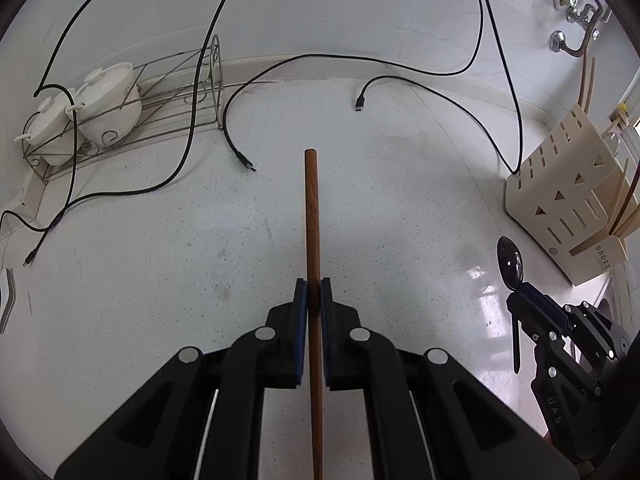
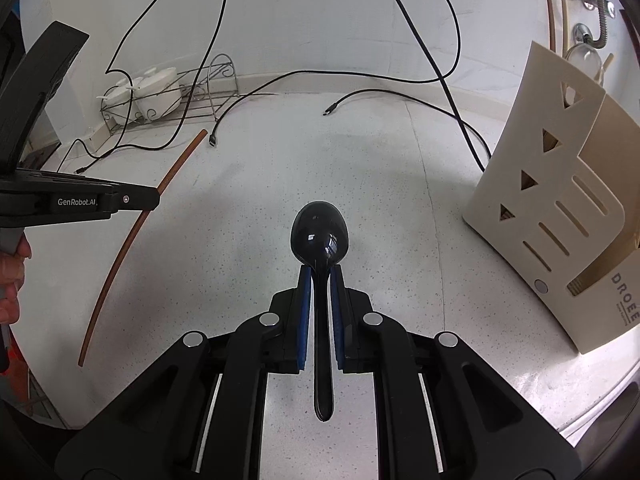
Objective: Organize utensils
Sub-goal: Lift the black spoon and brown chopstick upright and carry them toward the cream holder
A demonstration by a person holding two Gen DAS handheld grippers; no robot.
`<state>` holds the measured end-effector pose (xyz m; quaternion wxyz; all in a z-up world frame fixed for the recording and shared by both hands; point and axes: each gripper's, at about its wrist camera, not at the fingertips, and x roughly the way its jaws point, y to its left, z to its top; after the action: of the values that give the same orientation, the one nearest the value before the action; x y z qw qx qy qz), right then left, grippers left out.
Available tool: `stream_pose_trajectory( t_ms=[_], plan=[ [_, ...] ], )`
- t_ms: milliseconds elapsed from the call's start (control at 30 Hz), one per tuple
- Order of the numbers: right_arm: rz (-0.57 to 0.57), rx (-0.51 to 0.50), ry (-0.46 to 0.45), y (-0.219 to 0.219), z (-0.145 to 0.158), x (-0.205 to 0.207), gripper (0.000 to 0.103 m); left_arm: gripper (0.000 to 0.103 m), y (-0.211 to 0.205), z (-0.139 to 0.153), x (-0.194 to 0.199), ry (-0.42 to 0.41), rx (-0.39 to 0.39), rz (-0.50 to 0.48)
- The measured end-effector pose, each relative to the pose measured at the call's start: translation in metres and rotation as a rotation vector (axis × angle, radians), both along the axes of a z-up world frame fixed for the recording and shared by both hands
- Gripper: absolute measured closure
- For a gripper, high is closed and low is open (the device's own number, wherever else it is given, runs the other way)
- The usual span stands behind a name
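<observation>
Counter (image 1: 160,280), pale and speckled, fills both wrist views and carries everything else. Next in size is the cream utensil holder (image 1: 568,200), slotted and cut with triangles, standing at about 3 o'clock in the left wrist view and at 3 o'clock again in the right wrist view (image 2: 560,208); thin sticks rise out of its top. A wire rack (image 1: 160,112) sits against the wall at 10 o'clock, holding two white lidded pots (image 1: 108,100). Black cables (image 1: 224,120) loop down the wall and trail over the counter, their plugs lying loose.

The left hand-held gripper (image 1: 314,292) is clenched on a long brown wooden chopstick (image 1: 311,208), which runs straight toward 12 o'clock beyond the pads and back toward 6 o'clock between the arms. From the right wrist view this chopstick (image 2: 132,236) shows at 9 o'clock, clear of the counter, with part of a person's hand (image 2: 12,276) at the frame edge.

The right hand-held gripper (image 2: 320,280) grasps a glossy black spoon (image 2: 320,232) by its neck, bowl toward 12 o'clock, handle end hanging back toward 6 o'clock. In the left wrist view that spoon (image 1: 510,262) appears at 4 o'clock, just beside the holder.
</observation>
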<state>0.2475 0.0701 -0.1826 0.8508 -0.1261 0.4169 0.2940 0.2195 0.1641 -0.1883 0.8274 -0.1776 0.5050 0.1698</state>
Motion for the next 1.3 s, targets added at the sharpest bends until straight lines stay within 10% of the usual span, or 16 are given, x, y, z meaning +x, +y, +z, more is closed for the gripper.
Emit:
stream_pose_trajectory(
  t_ms=[1300],
  plan=[
    [-0.190, 0.052, -0.644, -0.089, 0.135, -0.018, 0.094, 0.097, -0.100, 0.189, 0.057, -0.617, 0.123, -0.294]
  ],
)
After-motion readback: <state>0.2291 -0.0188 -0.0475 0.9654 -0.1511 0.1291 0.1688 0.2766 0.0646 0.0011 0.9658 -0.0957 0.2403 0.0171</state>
